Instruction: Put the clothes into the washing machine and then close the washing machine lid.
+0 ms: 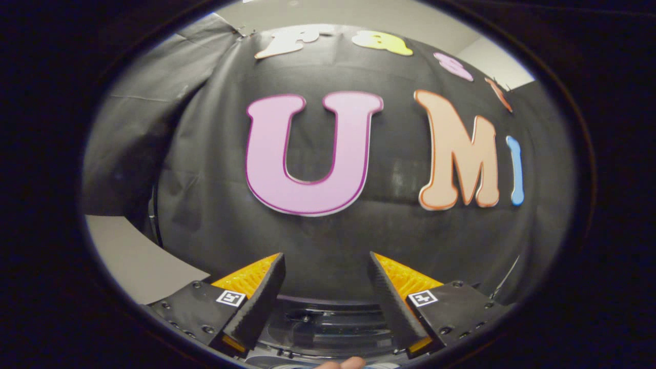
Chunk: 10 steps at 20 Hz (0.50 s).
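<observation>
Gripper (326, 279): fingers standing wide apart, holding nothing, likely readying a reach.
Washer (328, 328): sitting below and between the fingers, lid seemingly shut.
Clothes: cannot tell where.

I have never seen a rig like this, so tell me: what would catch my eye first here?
First, the claw: its two fingers stand apart with nothing between them, pointing at the booth's black cloth wall. Low between the fingers lies the top of the washing machine, dark and glossy. A person's fingertip peeks in just beneath it.
</observation>
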Each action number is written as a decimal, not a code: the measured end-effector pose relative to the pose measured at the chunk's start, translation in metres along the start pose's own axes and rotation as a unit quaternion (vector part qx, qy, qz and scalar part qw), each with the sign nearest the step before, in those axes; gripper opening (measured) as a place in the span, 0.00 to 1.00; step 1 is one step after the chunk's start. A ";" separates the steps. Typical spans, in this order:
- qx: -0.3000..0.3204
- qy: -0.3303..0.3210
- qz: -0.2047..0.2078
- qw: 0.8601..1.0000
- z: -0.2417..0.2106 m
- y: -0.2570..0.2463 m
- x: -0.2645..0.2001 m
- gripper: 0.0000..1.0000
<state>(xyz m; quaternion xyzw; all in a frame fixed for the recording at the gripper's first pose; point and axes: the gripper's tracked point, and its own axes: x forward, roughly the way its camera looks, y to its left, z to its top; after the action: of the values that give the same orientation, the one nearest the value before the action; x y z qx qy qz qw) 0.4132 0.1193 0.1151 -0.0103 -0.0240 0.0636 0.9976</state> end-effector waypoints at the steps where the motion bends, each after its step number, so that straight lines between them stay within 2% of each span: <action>1: 0.020 0.010 0.008 1.000 -0.008 0.003 0.009 0.99; 3: 0.057 0.029 0.029 0.998 -0.025 0.011 0.025 0.99; 10: 0.029 0.041 0.002 0.999 -0.031 0.002 0.029 0.95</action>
<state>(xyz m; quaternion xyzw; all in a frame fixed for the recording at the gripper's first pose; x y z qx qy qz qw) 0.4433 0.1249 0.0856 0.0162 0.0192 0.0654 0.9975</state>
